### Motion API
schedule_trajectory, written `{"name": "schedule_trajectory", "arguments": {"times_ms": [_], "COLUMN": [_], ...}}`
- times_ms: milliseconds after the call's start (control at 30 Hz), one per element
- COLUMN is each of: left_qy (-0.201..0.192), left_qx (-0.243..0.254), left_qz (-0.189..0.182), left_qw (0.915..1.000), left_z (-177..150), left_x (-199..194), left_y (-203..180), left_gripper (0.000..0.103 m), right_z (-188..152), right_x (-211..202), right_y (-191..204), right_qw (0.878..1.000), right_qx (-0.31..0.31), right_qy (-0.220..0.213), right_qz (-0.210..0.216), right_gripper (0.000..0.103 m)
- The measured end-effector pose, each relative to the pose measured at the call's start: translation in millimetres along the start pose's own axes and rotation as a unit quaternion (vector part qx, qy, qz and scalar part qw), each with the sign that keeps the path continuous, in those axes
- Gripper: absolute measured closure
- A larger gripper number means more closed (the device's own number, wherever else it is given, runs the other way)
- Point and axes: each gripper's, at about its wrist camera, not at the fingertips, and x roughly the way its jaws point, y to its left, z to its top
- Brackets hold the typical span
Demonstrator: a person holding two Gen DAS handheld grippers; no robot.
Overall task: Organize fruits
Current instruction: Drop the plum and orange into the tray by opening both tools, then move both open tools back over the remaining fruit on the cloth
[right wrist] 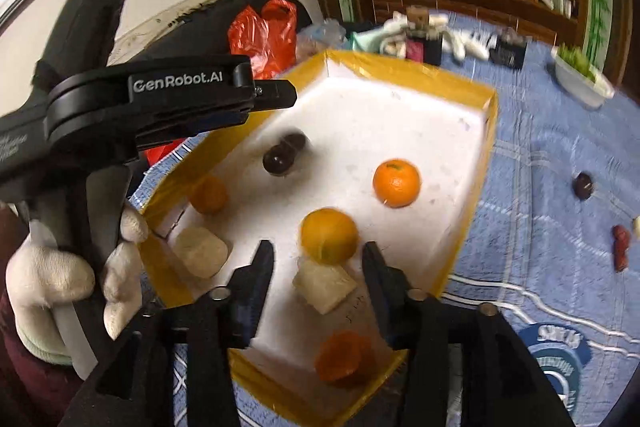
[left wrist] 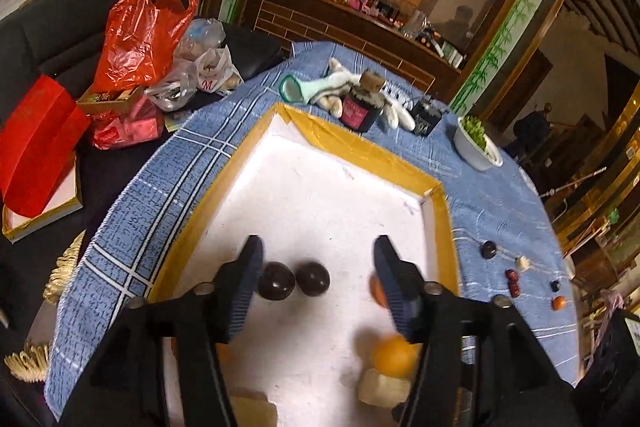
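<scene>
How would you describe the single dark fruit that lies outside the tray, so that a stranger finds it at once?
Find the white tray with yellow taped edges on the blue checked cloth. On the cloth beyond the tray's side, toward the plant bowl, lies the dark round fruit. The other dark fruits sit paired inside the tray.

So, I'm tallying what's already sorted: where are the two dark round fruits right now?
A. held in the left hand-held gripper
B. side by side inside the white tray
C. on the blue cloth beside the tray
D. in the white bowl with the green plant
B: the two dark round fruits lie side by side on the floor of the white tray, ahead of the open left hand-held gripper.
</scene>
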Motion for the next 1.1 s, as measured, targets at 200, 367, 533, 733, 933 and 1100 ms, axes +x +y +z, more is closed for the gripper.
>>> {"name": "schedule_trajectory", "arguments": {"times_ms": [200, 367, 533, 733, 933, 1100], "left_qy": [-0.006, 0.011, 0.043, 0.089, 0.116, 0.141], "left_qx": [0.002, 0.039, 0.101, 0.143, 0.154, 0.147], "left_qz": [-0.013, -0.057, -0.106, -0.13, -0.184, -0.234], "left_qw": [0.9999, 0.9975, 0.9883, 0.9771, 0.9638, 0.9507], "left_z": [-4.6, -19.3, -46.8, -83.2, -105.3, -118.1], "left_x": [-20.7, -29.2, -35.5, -37.7, -44.6, -42.6], "left_y": [-23.3, -75.1, -145.1, -208.4, -242.9, -259.7], "left_gripper": [0.02, 0.013, 0.013, 0.013, 0.013, 0.013], "right_z": [-11.4, -34.8, -69.8, -104.5, -136.5, -150.8], "right_x": [-48.4, -88.5, -132.3, -177.9, -207.1, -215.3], "right_y": [-23.5, -68.1, -114.9, -150.6, -176.3, -191.5], "right_qw": [0.998, 0.99, 0.974, 0.953, 0.934, 0.926], "right_qx": [0.033, 0.106, 0.186, 0.247, 0.296, 0.318], "right_qy": [-0.049, -0.08, -0.113, -0.153, -0.176, -0.182], "right_qz": [-0.016, -0.038, -0.067, -0.087, -0.092, -0.095], "right_gripper": [0.045, 0.043, 0.043, 0.038, 0.036, 0.033]}}
